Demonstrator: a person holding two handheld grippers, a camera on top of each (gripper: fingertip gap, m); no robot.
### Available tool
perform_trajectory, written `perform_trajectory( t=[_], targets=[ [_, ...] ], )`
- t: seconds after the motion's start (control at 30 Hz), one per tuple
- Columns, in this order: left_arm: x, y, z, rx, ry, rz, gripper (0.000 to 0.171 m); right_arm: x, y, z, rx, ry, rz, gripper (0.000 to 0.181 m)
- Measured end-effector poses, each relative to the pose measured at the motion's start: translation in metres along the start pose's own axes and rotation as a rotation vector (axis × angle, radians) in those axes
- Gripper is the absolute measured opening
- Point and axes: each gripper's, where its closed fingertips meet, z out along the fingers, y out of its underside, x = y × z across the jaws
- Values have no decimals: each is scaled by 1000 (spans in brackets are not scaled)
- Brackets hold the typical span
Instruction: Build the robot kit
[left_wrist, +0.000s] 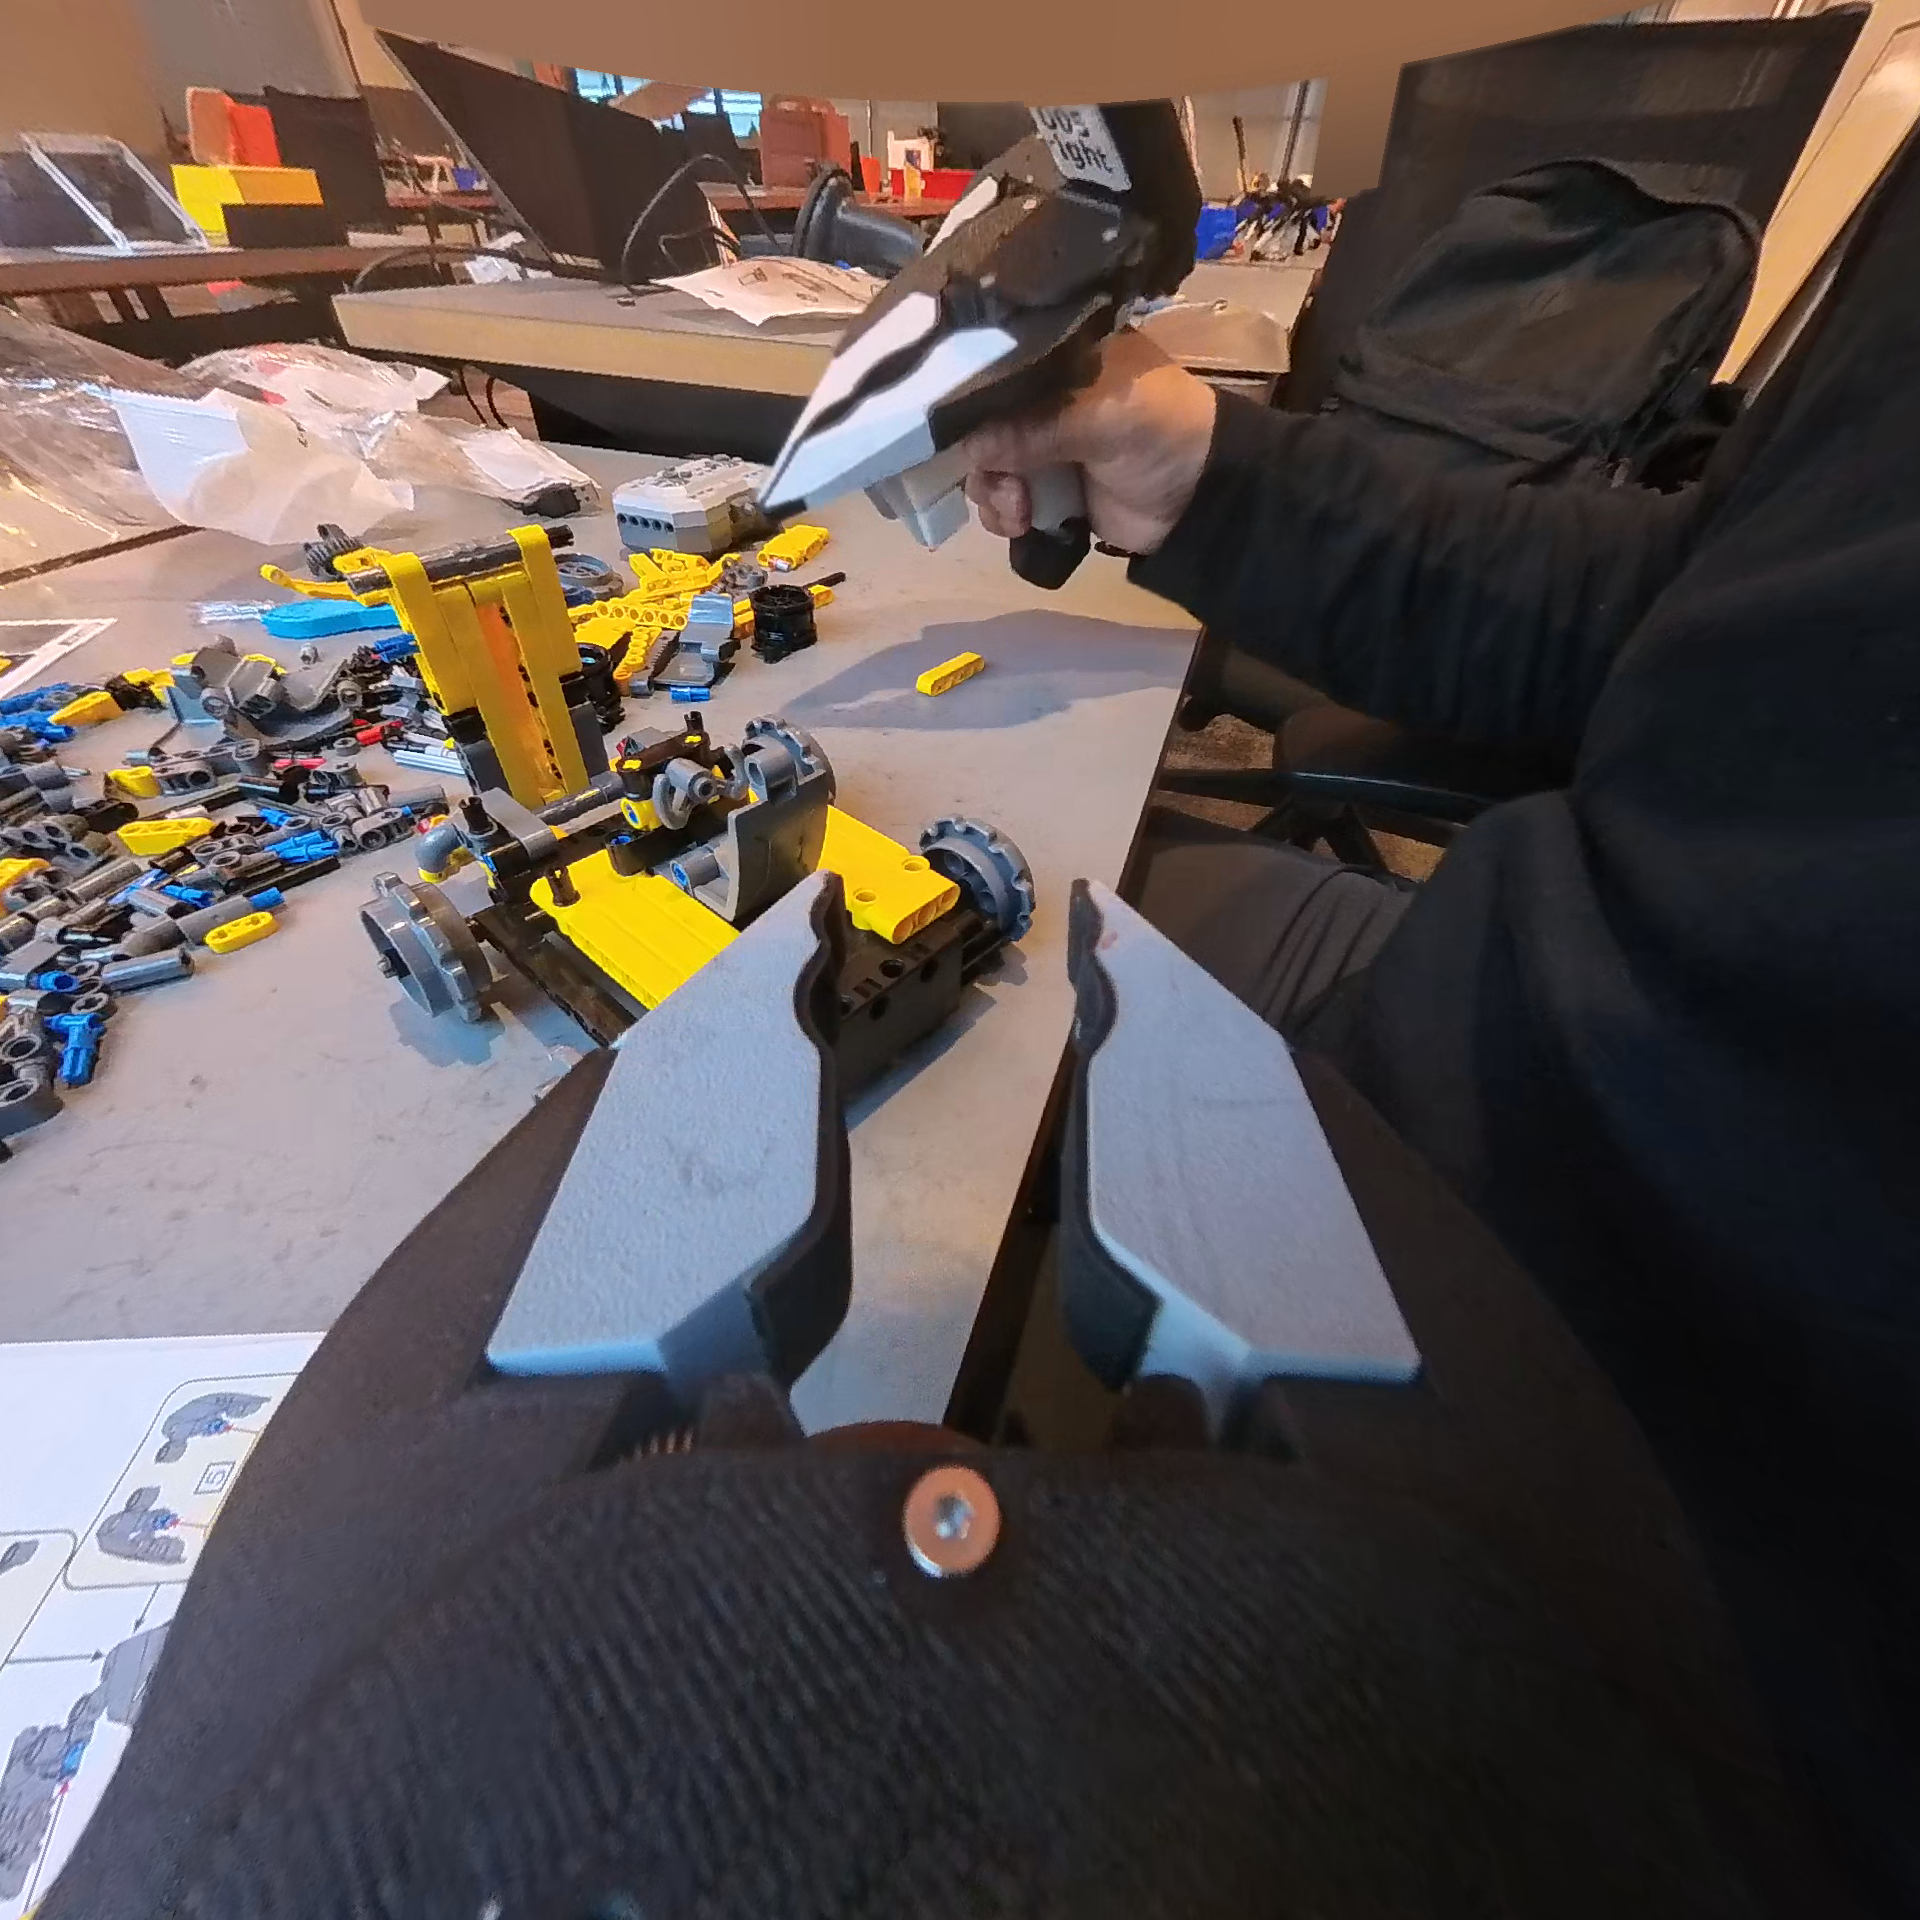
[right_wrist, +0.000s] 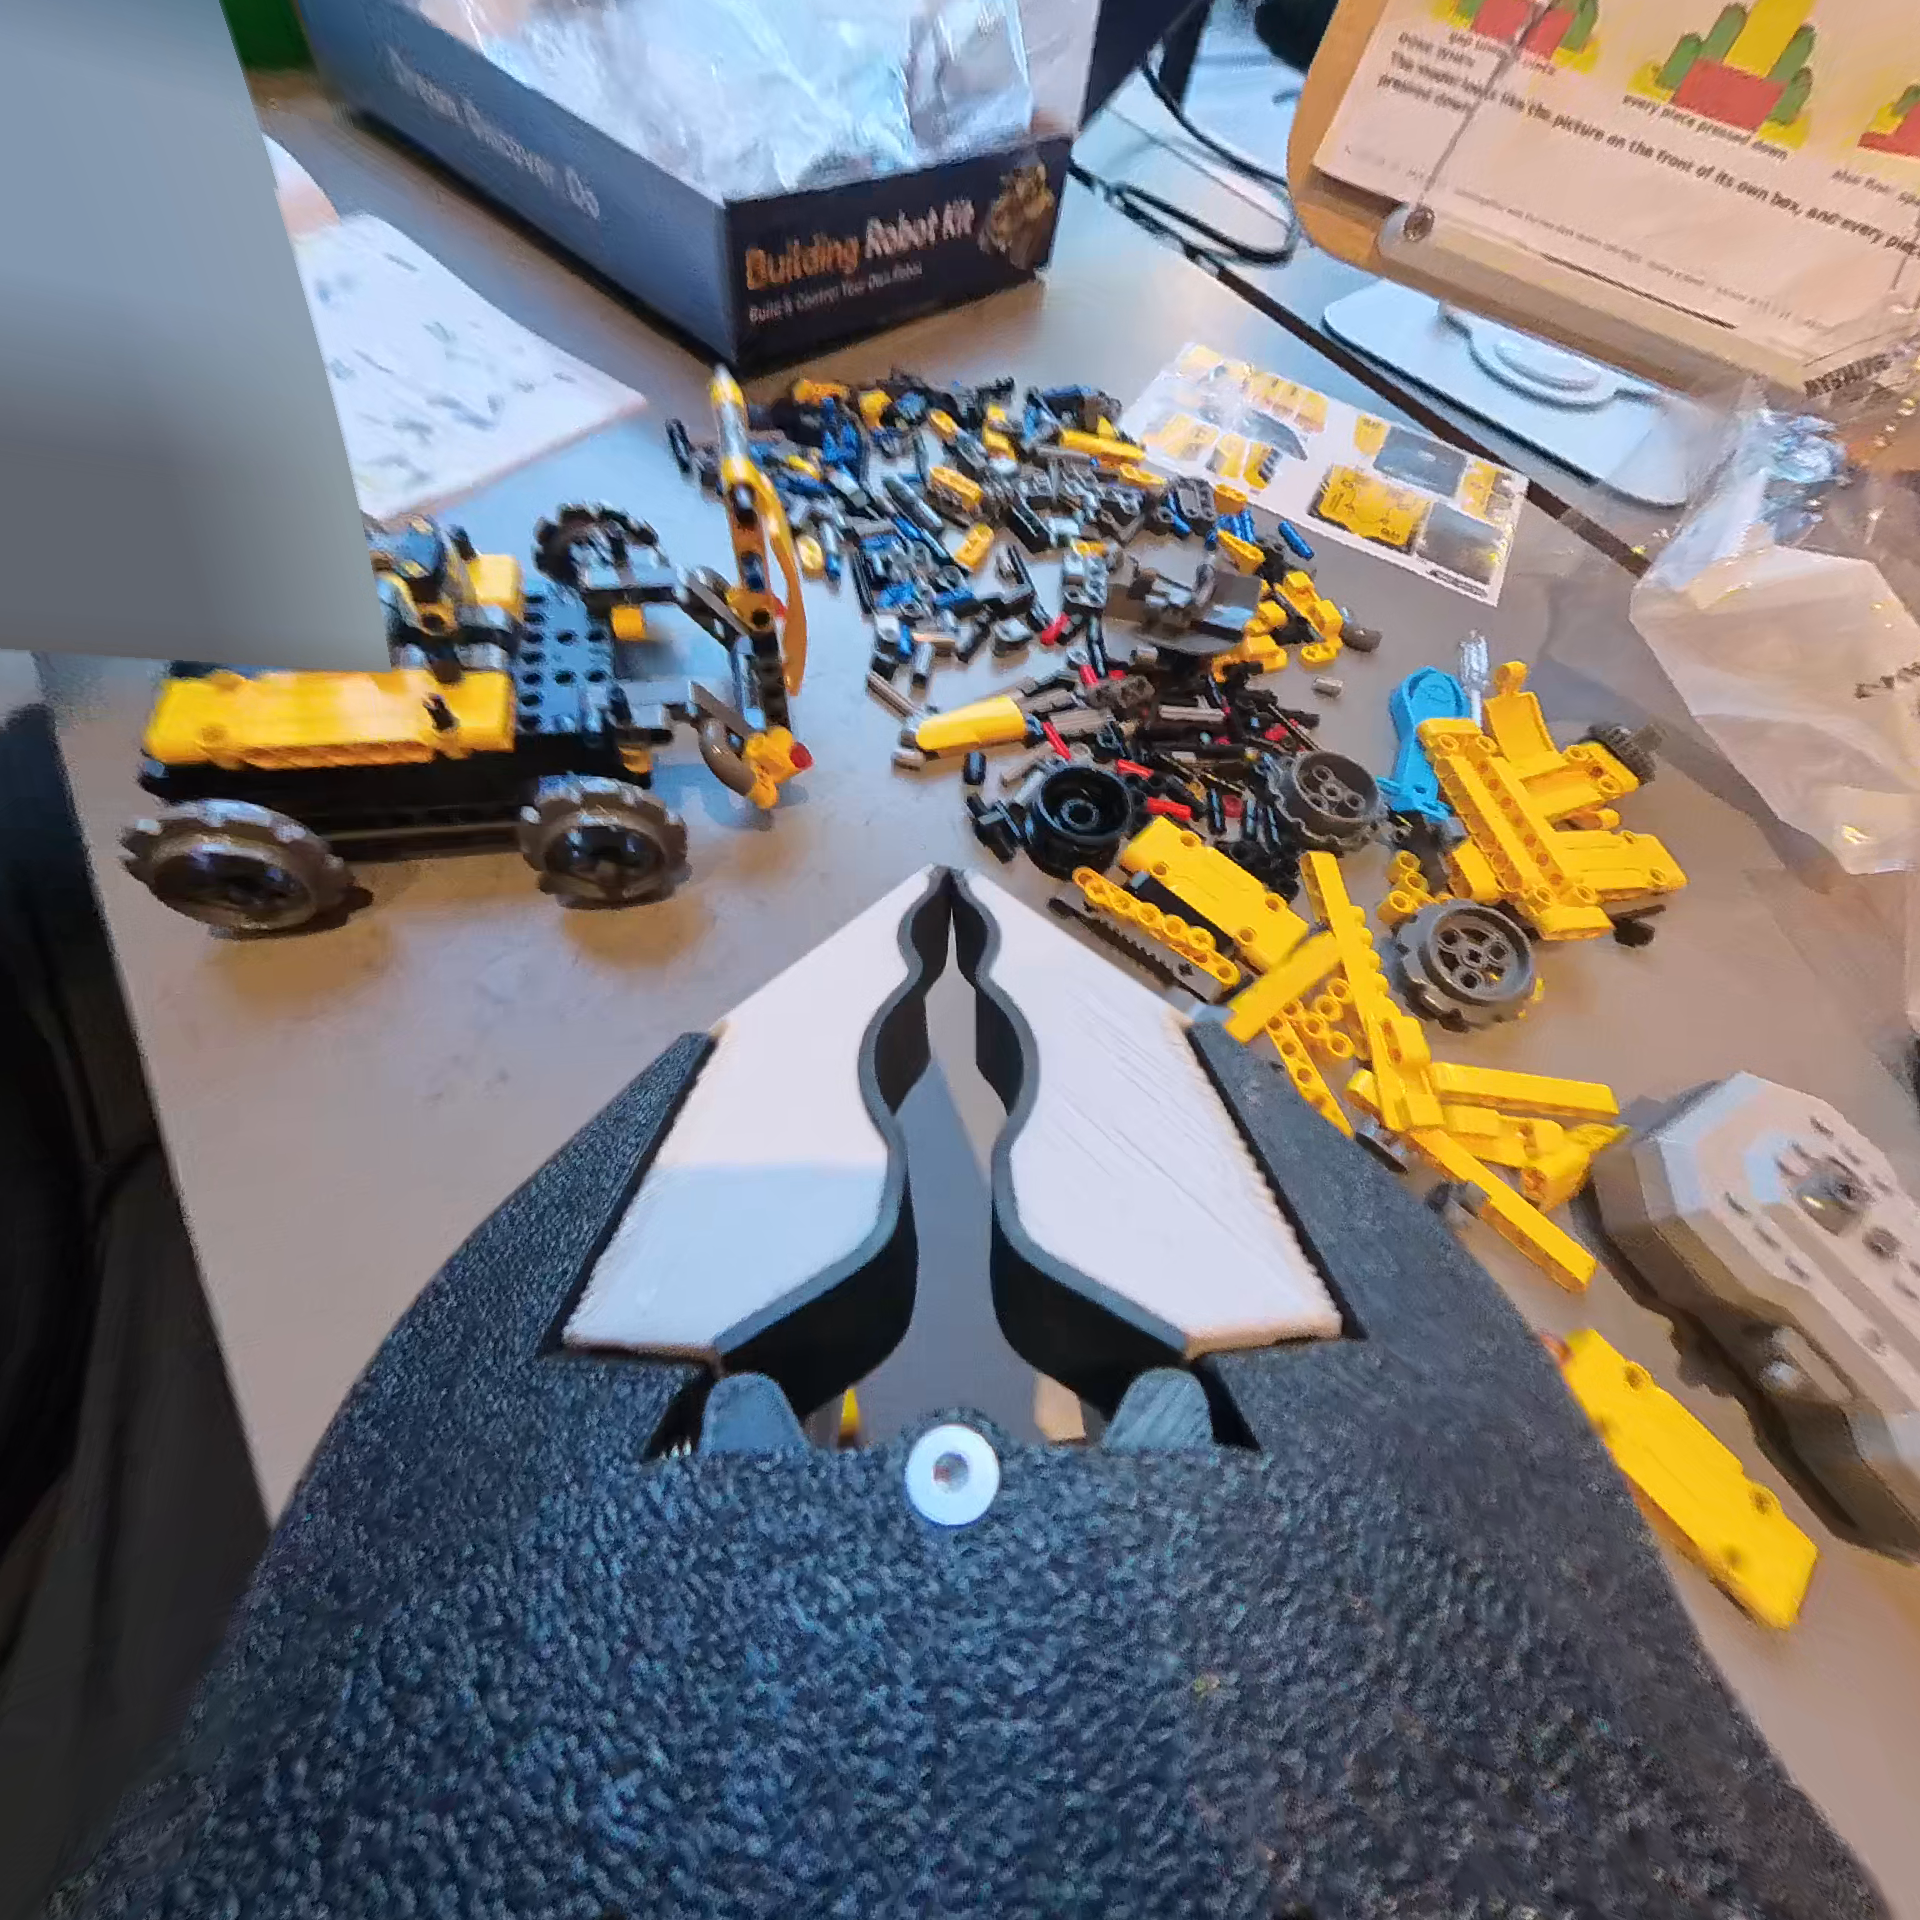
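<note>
On the table: a grey table (left_wrist: 260, 1195) carries a half-built yellow-and-black vehicle (left_wrist: 665, 894), standing on its wheels near the table's edge.
Left tongs: the left tongs (left_wrist: 951, 904) are spread wide and hold nothing; the left finger (left_wrist: 717, 1091) lies across the vehicle's rear end in the left wrist view, contact unclear.
Right tongs: the right tongs (right_wrist: 951, 883) are pressed together at the tips, nothing visible between them, raised above the table with a person's hand (left_wrist: 1101, 457) on the grip.
Beneath the right tongs: bare table, with the vehicle to the left and a heap of yellow beams (right_wrist: 1392, 997) to the right.
Loose parts: a spread of small black, blue and yellow pieces (right_wrist: 1039, 540) lies beyond the vehicle.
Other things: a grey motor block (right_wrist: 1766, 1268), a dark kit box (right_wrist: 727, 208), a sticker sheet (right_wrist: 1340, 468) and an instruction booklet (left_wrist: 104, 1507).
</note>
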Motion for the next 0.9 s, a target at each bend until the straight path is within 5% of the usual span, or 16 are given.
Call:
perform_trajectory(
  t=[0.9],
  targets=[
    [3, 0, 0, -2, 14, 7, 39, -5, 10, 10, -50, 25, -82, 0]
  ],
)
